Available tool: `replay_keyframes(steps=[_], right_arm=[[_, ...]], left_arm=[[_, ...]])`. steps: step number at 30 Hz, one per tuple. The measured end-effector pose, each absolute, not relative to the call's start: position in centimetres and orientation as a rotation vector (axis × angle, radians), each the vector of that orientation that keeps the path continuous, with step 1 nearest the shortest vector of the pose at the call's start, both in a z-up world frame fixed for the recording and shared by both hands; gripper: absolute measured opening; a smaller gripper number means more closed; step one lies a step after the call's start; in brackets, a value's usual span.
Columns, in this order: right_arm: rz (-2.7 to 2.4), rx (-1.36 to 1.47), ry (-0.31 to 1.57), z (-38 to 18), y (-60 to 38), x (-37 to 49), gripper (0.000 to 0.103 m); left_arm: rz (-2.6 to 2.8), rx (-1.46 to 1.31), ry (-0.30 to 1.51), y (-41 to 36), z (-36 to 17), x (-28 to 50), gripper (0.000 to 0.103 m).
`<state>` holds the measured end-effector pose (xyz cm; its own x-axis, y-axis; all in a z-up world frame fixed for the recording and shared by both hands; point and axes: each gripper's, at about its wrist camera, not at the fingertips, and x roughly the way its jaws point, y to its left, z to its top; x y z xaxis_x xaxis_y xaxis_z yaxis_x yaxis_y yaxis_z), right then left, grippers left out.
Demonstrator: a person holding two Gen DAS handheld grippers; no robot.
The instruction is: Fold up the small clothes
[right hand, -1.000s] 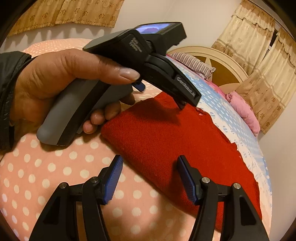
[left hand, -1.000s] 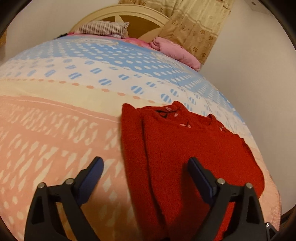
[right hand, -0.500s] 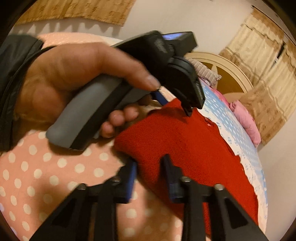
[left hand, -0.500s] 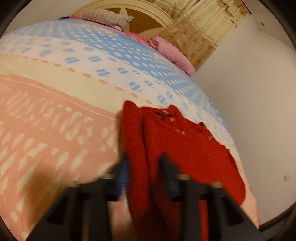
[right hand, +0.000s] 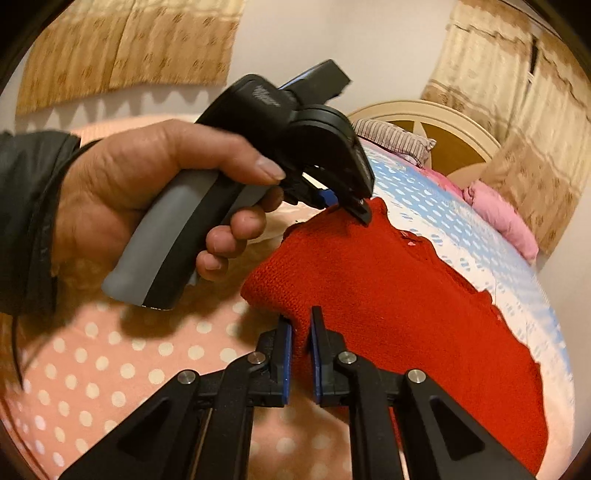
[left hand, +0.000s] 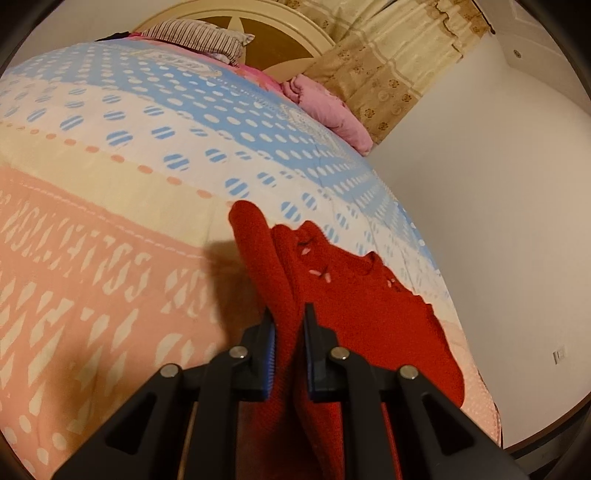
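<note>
Both grippers pinch the red sweater

The left gripper (left hand: pixel 288 341) jaws squeeze the red sweater (left hand: pixel 354 314) in the lower middle; the right gripper (right hand: pixel 300 354) jaws squeeze its near edge. The sweater lies on the dotted bed (left hand: pixel 110 221), pink pillow (left hand: pixel 328 110) upper right.

red knitted sweater (left hand: pixel 354 314): 1 | black two-finger grippers with blue pads: 2, left (left hand: pixel 289 332), right (right hand: pixel 300 334) | bare hand on grey handle (right hand: pixel 147 192): 1 | striped pillow (left hand: pixel 199 37): 1 | pink bundled cushion (left hand: pixel 325 107): 1 | cream arched wooden headboard (left hand: pixel 258 22): 1 | spotted pastel bedspread (left hand: pixel 110 184): 1
</note>
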<state>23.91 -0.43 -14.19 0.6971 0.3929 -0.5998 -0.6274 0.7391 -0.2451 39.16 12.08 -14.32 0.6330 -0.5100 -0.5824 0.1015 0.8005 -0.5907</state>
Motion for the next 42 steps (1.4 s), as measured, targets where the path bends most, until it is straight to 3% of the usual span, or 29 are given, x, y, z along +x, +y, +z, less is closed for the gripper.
replay_keyframes(steps=[20, 42], right_arm=[[0.56, -0.095, 0.569, -12.2, -8.2, 24.9, 0.007], [0.402, 0.124, 0.549, -12.4, -19.1, 24.5, 0.007]], left_arm=[[-0.47, -0.551, 0.768, 5.6, -9.4, 40.0, 0.012], [-0.636, -0.442, 0.798, -6.8, -7.4, 41.9, 0.012]])
